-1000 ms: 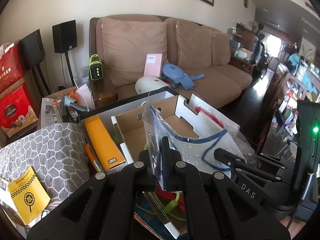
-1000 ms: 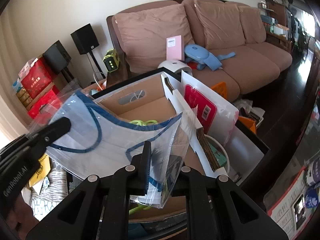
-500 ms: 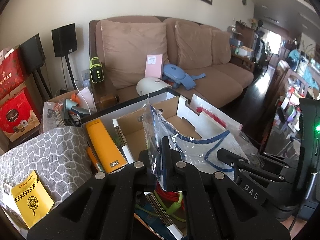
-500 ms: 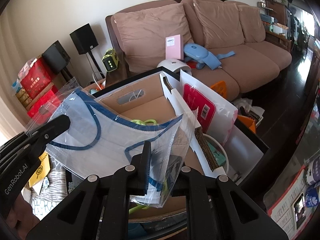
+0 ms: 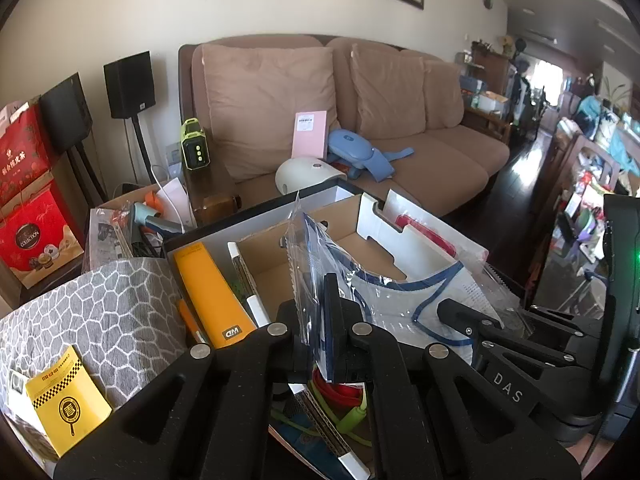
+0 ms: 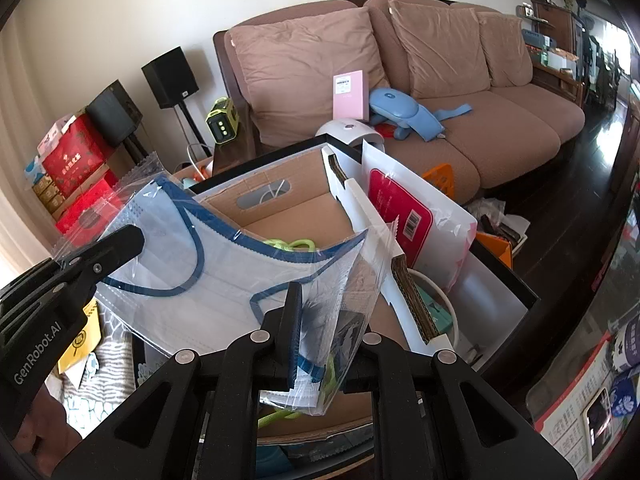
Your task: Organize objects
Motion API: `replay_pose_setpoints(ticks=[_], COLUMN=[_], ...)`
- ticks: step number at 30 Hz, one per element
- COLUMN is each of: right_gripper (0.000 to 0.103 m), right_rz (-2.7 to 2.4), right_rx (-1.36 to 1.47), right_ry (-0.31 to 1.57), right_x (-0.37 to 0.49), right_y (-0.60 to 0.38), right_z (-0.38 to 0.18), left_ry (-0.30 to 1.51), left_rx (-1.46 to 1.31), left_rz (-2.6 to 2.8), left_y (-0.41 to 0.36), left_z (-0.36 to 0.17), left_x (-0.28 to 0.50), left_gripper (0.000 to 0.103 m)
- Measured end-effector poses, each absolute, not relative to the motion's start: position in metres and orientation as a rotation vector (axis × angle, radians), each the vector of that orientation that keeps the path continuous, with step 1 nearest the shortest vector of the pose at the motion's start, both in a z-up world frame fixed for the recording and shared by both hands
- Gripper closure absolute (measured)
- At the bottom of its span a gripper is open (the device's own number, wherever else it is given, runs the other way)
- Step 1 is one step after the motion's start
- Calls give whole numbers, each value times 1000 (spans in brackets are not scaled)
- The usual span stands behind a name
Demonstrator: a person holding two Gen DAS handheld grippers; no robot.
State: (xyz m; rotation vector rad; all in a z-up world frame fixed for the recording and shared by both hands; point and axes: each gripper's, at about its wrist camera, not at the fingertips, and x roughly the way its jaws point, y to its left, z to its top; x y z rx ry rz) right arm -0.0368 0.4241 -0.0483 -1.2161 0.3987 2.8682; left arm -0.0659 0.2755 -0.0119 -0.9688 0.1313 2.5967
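Left gripper (image 5: pixel 320 320): clamped tight on one end of a clear bag, edge of the plastic pinched between the pads.
Right gripper (image 6: pixel 320 320): narrow, closed on the opposite end of the same bag; plastic and blue trim caught between the fingers.
Bag (image 6: pixel 224 264): clear plastic, white face mask with blue edging inside; stretched between the two grippers, held in the air above the cardboard box.
Cardboard box (image 6: pixel 304 208): straight ahead of and below both grippers, open top, brown inside, a cut-out handle in the far wall; green cord lying on its floor just beyond the bag.
Orange box (image 5: pixel 208 288): left of the left gripper, standing in the gap beside the cardboard box.
Grey patterned cloth (image 5: pixel 100 312): further left of the left gripper, a yellow leaflet (image 5: pixel 66 404) lying on it.
Red and white packet (image 6: pixel 400 216): right of the right gripper, leaning against the outside of the cardboard box.
Sofa (image 5: pixel 400 128): well beyond both grippers, pink booklet and blue device on the seat.
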Motion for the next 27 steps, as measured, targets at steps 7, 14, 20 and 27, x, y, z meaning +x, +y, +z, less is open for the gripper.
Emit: replay_pose_setpoints(ticks=[7,14,20,27], right_gripper=[91,91,91,91], right_rz=[2865,2860,2858,2854], right_rx=[-1216,-1229,-1242,-1255], right_ry=[400,394,390,388], right_x=[-37,-38,-38,-39], right_y=[422,421,421,420], right_z=[-49,-51,-53,-54], left_ry=[131,134,136,141], left_rx=[-978,-987,-991,-995], left_rz=[2596,2593,2592,2592], left_y=[276,276,275,275], left_z=[-16,-20,-21,-23], left_x=[-66,-67,-67,-67], left_gripper=[100,100,100,100])
